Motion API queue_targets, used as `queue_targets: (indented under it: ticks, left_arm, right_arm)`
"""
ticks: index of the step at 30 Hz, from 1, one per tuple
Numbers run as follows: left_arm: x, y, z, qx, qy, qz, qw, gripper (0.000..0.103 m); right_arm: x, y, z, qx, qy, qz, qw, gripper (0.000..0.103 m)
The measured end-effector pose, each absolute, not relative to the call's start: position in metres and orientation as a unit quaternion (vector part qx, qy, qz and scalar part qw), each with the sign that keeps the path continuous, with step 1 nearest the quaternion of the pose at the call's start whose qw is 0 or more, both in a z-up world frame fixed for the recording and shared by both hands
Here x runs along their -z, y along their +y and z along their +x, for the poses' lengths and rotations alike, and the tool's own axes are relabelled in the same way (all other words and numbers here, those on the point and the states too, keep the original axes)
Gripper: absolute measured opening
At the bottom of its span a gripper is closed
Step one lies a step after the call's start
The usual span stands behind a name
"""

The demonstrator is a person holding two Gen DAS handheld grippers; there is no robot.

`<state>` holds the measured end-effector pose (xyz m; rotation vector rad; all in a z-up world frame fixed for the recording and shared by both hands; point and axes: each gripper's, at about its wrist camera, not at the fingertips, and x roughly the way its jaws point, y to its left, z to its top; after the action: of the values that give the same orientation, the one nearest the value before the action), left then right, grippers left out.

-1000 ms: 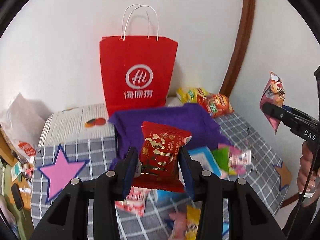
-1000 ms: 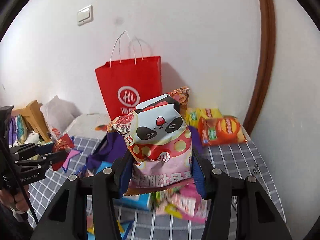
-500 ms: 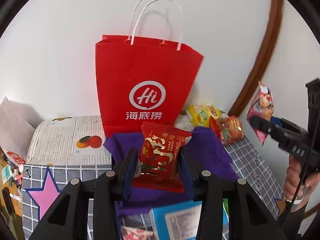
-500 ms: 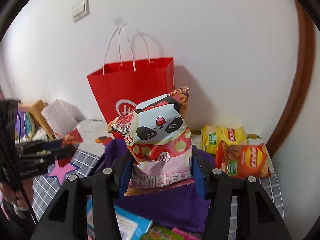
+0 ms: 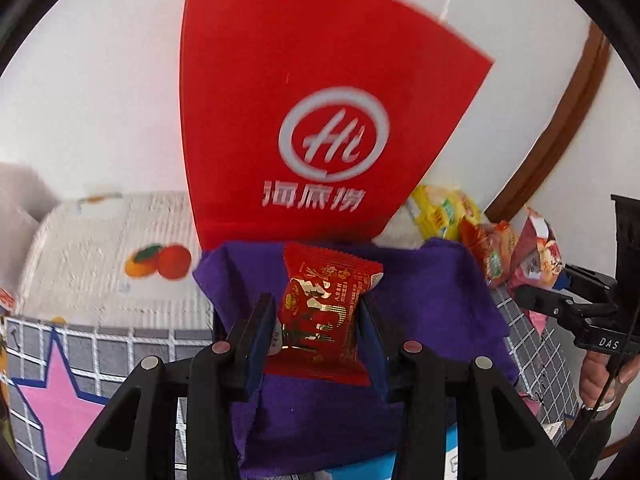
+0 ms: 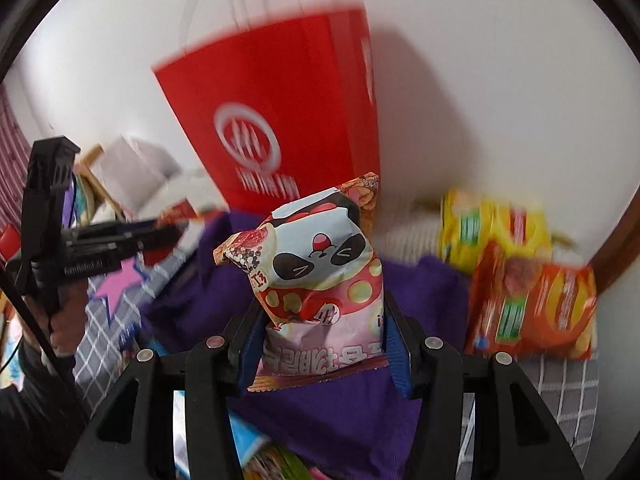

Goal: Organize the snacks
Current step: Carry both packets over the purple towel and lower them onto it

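While left gripper (image 5: 316, 320) clamps red packet (image 5: 324, 312) | right gripper (image 6: 320, 332) clamps panda bag (image 6: 320, 280)

Bag (image 5: 320, 92): red, white circular logo and characters. Cloth (image 5: 432, 292): solid purple. Packet (image 5: 324, 312): red, gold print. Pouch (image 6: 320, 272): pink, spotted, panda face (black eye patches). Sheet (image 5: 80, 344): grey, white grid, pink star. Chips (image 6: 532, 300): orange; others yellow.
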<state>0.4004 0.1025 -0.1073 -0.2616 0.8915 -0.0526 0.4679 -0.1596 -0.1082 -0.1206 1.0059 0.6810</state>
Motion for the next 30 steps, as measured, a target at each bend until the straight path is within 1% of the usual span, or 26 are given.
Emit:
queue_targets:
  ticks: [4, 9, 12, 19, 30]
  left_arm:
    - [0.123, 0.105, 0.407, 0.018, 0.442, -0.128, 0.888, 0.04]
    - [0.14, 0.113, 0.415, 0.008, 0.459, -0.14, 0.877, 0.04]
    - [0.15, 0.116, 0.419, 0.004, 0.47, -0.147, 0.87, 0.04]
    - [0.169, 0.117, 0.424, 0.001, 0.484, -0.147, 0.862, 0.04]
    - [0.178, 0.112, 0.426, 0.01, 0.491, -0.151, 0.858, 0.04]
  right_arm:
    - [0.127, -0.163, 0.48, -0.311, 0.493, -0.059, 0.81, 0.052]
    - [0.162, -0.158, 0.49, -0.299, 0.538, -0.077, 0.785, 0.052]
    - [0.18, -0.157, 0.495, -0.297, 0.552, -0.067, 0.776, 0.052]
    - [0.198, -0.151, 0.5, -0.282, 0.567, -0.076, 0.771, 0.052]
    - [0.225, -0.136, 0.503, -0.263, 0.59, -0.092, 0.758, 0.053]
